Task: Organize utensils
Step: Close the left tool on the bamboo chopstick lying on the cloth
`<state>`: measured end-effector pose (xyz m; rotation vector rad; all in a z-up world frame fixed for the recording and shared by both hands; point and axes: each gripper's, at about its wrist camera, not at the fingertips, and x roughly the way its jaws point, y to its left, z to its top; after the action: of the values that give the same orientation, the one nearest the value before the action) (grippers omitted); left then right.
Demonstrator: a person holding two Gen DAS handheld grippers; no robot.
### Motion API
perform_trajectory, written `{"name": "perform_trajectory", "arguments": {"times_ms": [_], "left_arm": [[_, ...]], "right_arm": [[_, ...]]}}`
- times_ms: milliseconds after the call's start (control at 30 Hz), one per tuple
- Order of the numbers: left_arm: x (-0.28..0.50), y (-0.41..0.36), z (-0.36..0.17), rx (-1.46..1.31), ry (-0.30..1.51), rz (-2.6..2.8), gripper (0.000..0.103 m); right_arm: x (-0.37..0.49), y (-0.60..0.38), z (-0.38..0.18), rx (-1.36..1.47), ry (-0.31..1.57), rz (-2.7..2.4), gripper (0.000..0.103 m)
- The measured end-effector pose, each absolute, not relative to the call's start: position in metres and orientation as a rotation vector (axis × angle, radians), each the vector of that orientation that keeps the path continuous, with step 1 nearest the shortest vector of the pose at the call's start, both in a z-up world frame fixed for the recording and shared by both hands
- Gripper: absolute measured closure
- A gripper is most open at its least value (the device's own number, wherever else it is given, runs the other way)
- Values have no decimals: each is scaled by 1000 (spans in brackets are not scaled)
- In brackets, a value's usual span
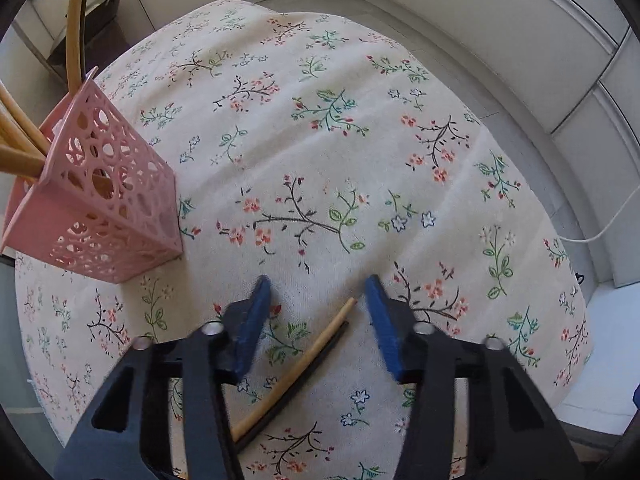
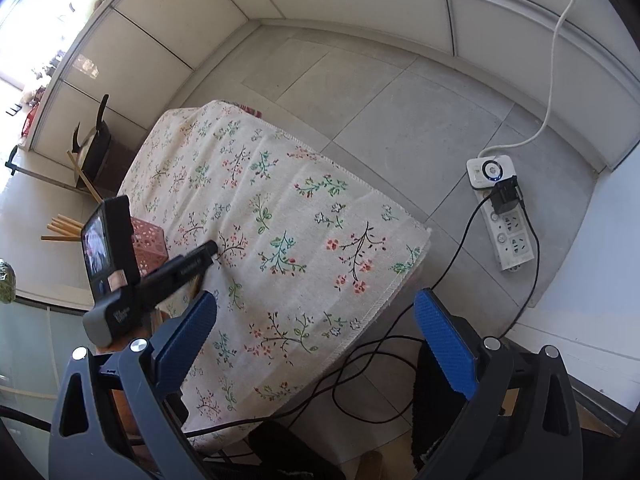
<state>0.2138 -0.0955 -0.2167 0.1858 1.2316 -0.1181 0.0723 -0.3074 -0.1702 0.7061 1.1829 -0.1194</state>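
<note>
Between the spread, empty left tool (image 1: 318,288), a wooden stick (image 1: 296,368) is seen lying slantwise, tip up-right, on the flowered bench (image 1: 340,140) over grey floor tiles (image 2: 400,120).

We see bright daylight flooding both fisheye views, blown out to white glare at the upper left of the right wrist view. The wooden stick (image 1: 298,368) casts a crisp dark shadow. Straight lines bow towards dark, vignetted corners.
</note>
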Motion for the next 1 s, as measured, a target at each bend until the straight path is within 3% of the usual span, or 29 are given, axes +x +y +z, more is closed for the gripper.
{"name": "perform_trajectory", "arguments": {"times_ms": [133,333,533,1000], "left_arm": [[211,-96,-217,225,1233,-113,68],[209,-78,-218,198,1249,-98,69],[197,-72,-218,239,1234,-109,94],[142,-54,-165,266,1068,-188,97]], "right_arm": [[73,-305,-170,718,1190,-94,7],[75,-297,-169,696,1202,-64,7],[77,-299,-172,712,1209,-79,7],[83,-279,-171,734,1227,-19,7]]}}
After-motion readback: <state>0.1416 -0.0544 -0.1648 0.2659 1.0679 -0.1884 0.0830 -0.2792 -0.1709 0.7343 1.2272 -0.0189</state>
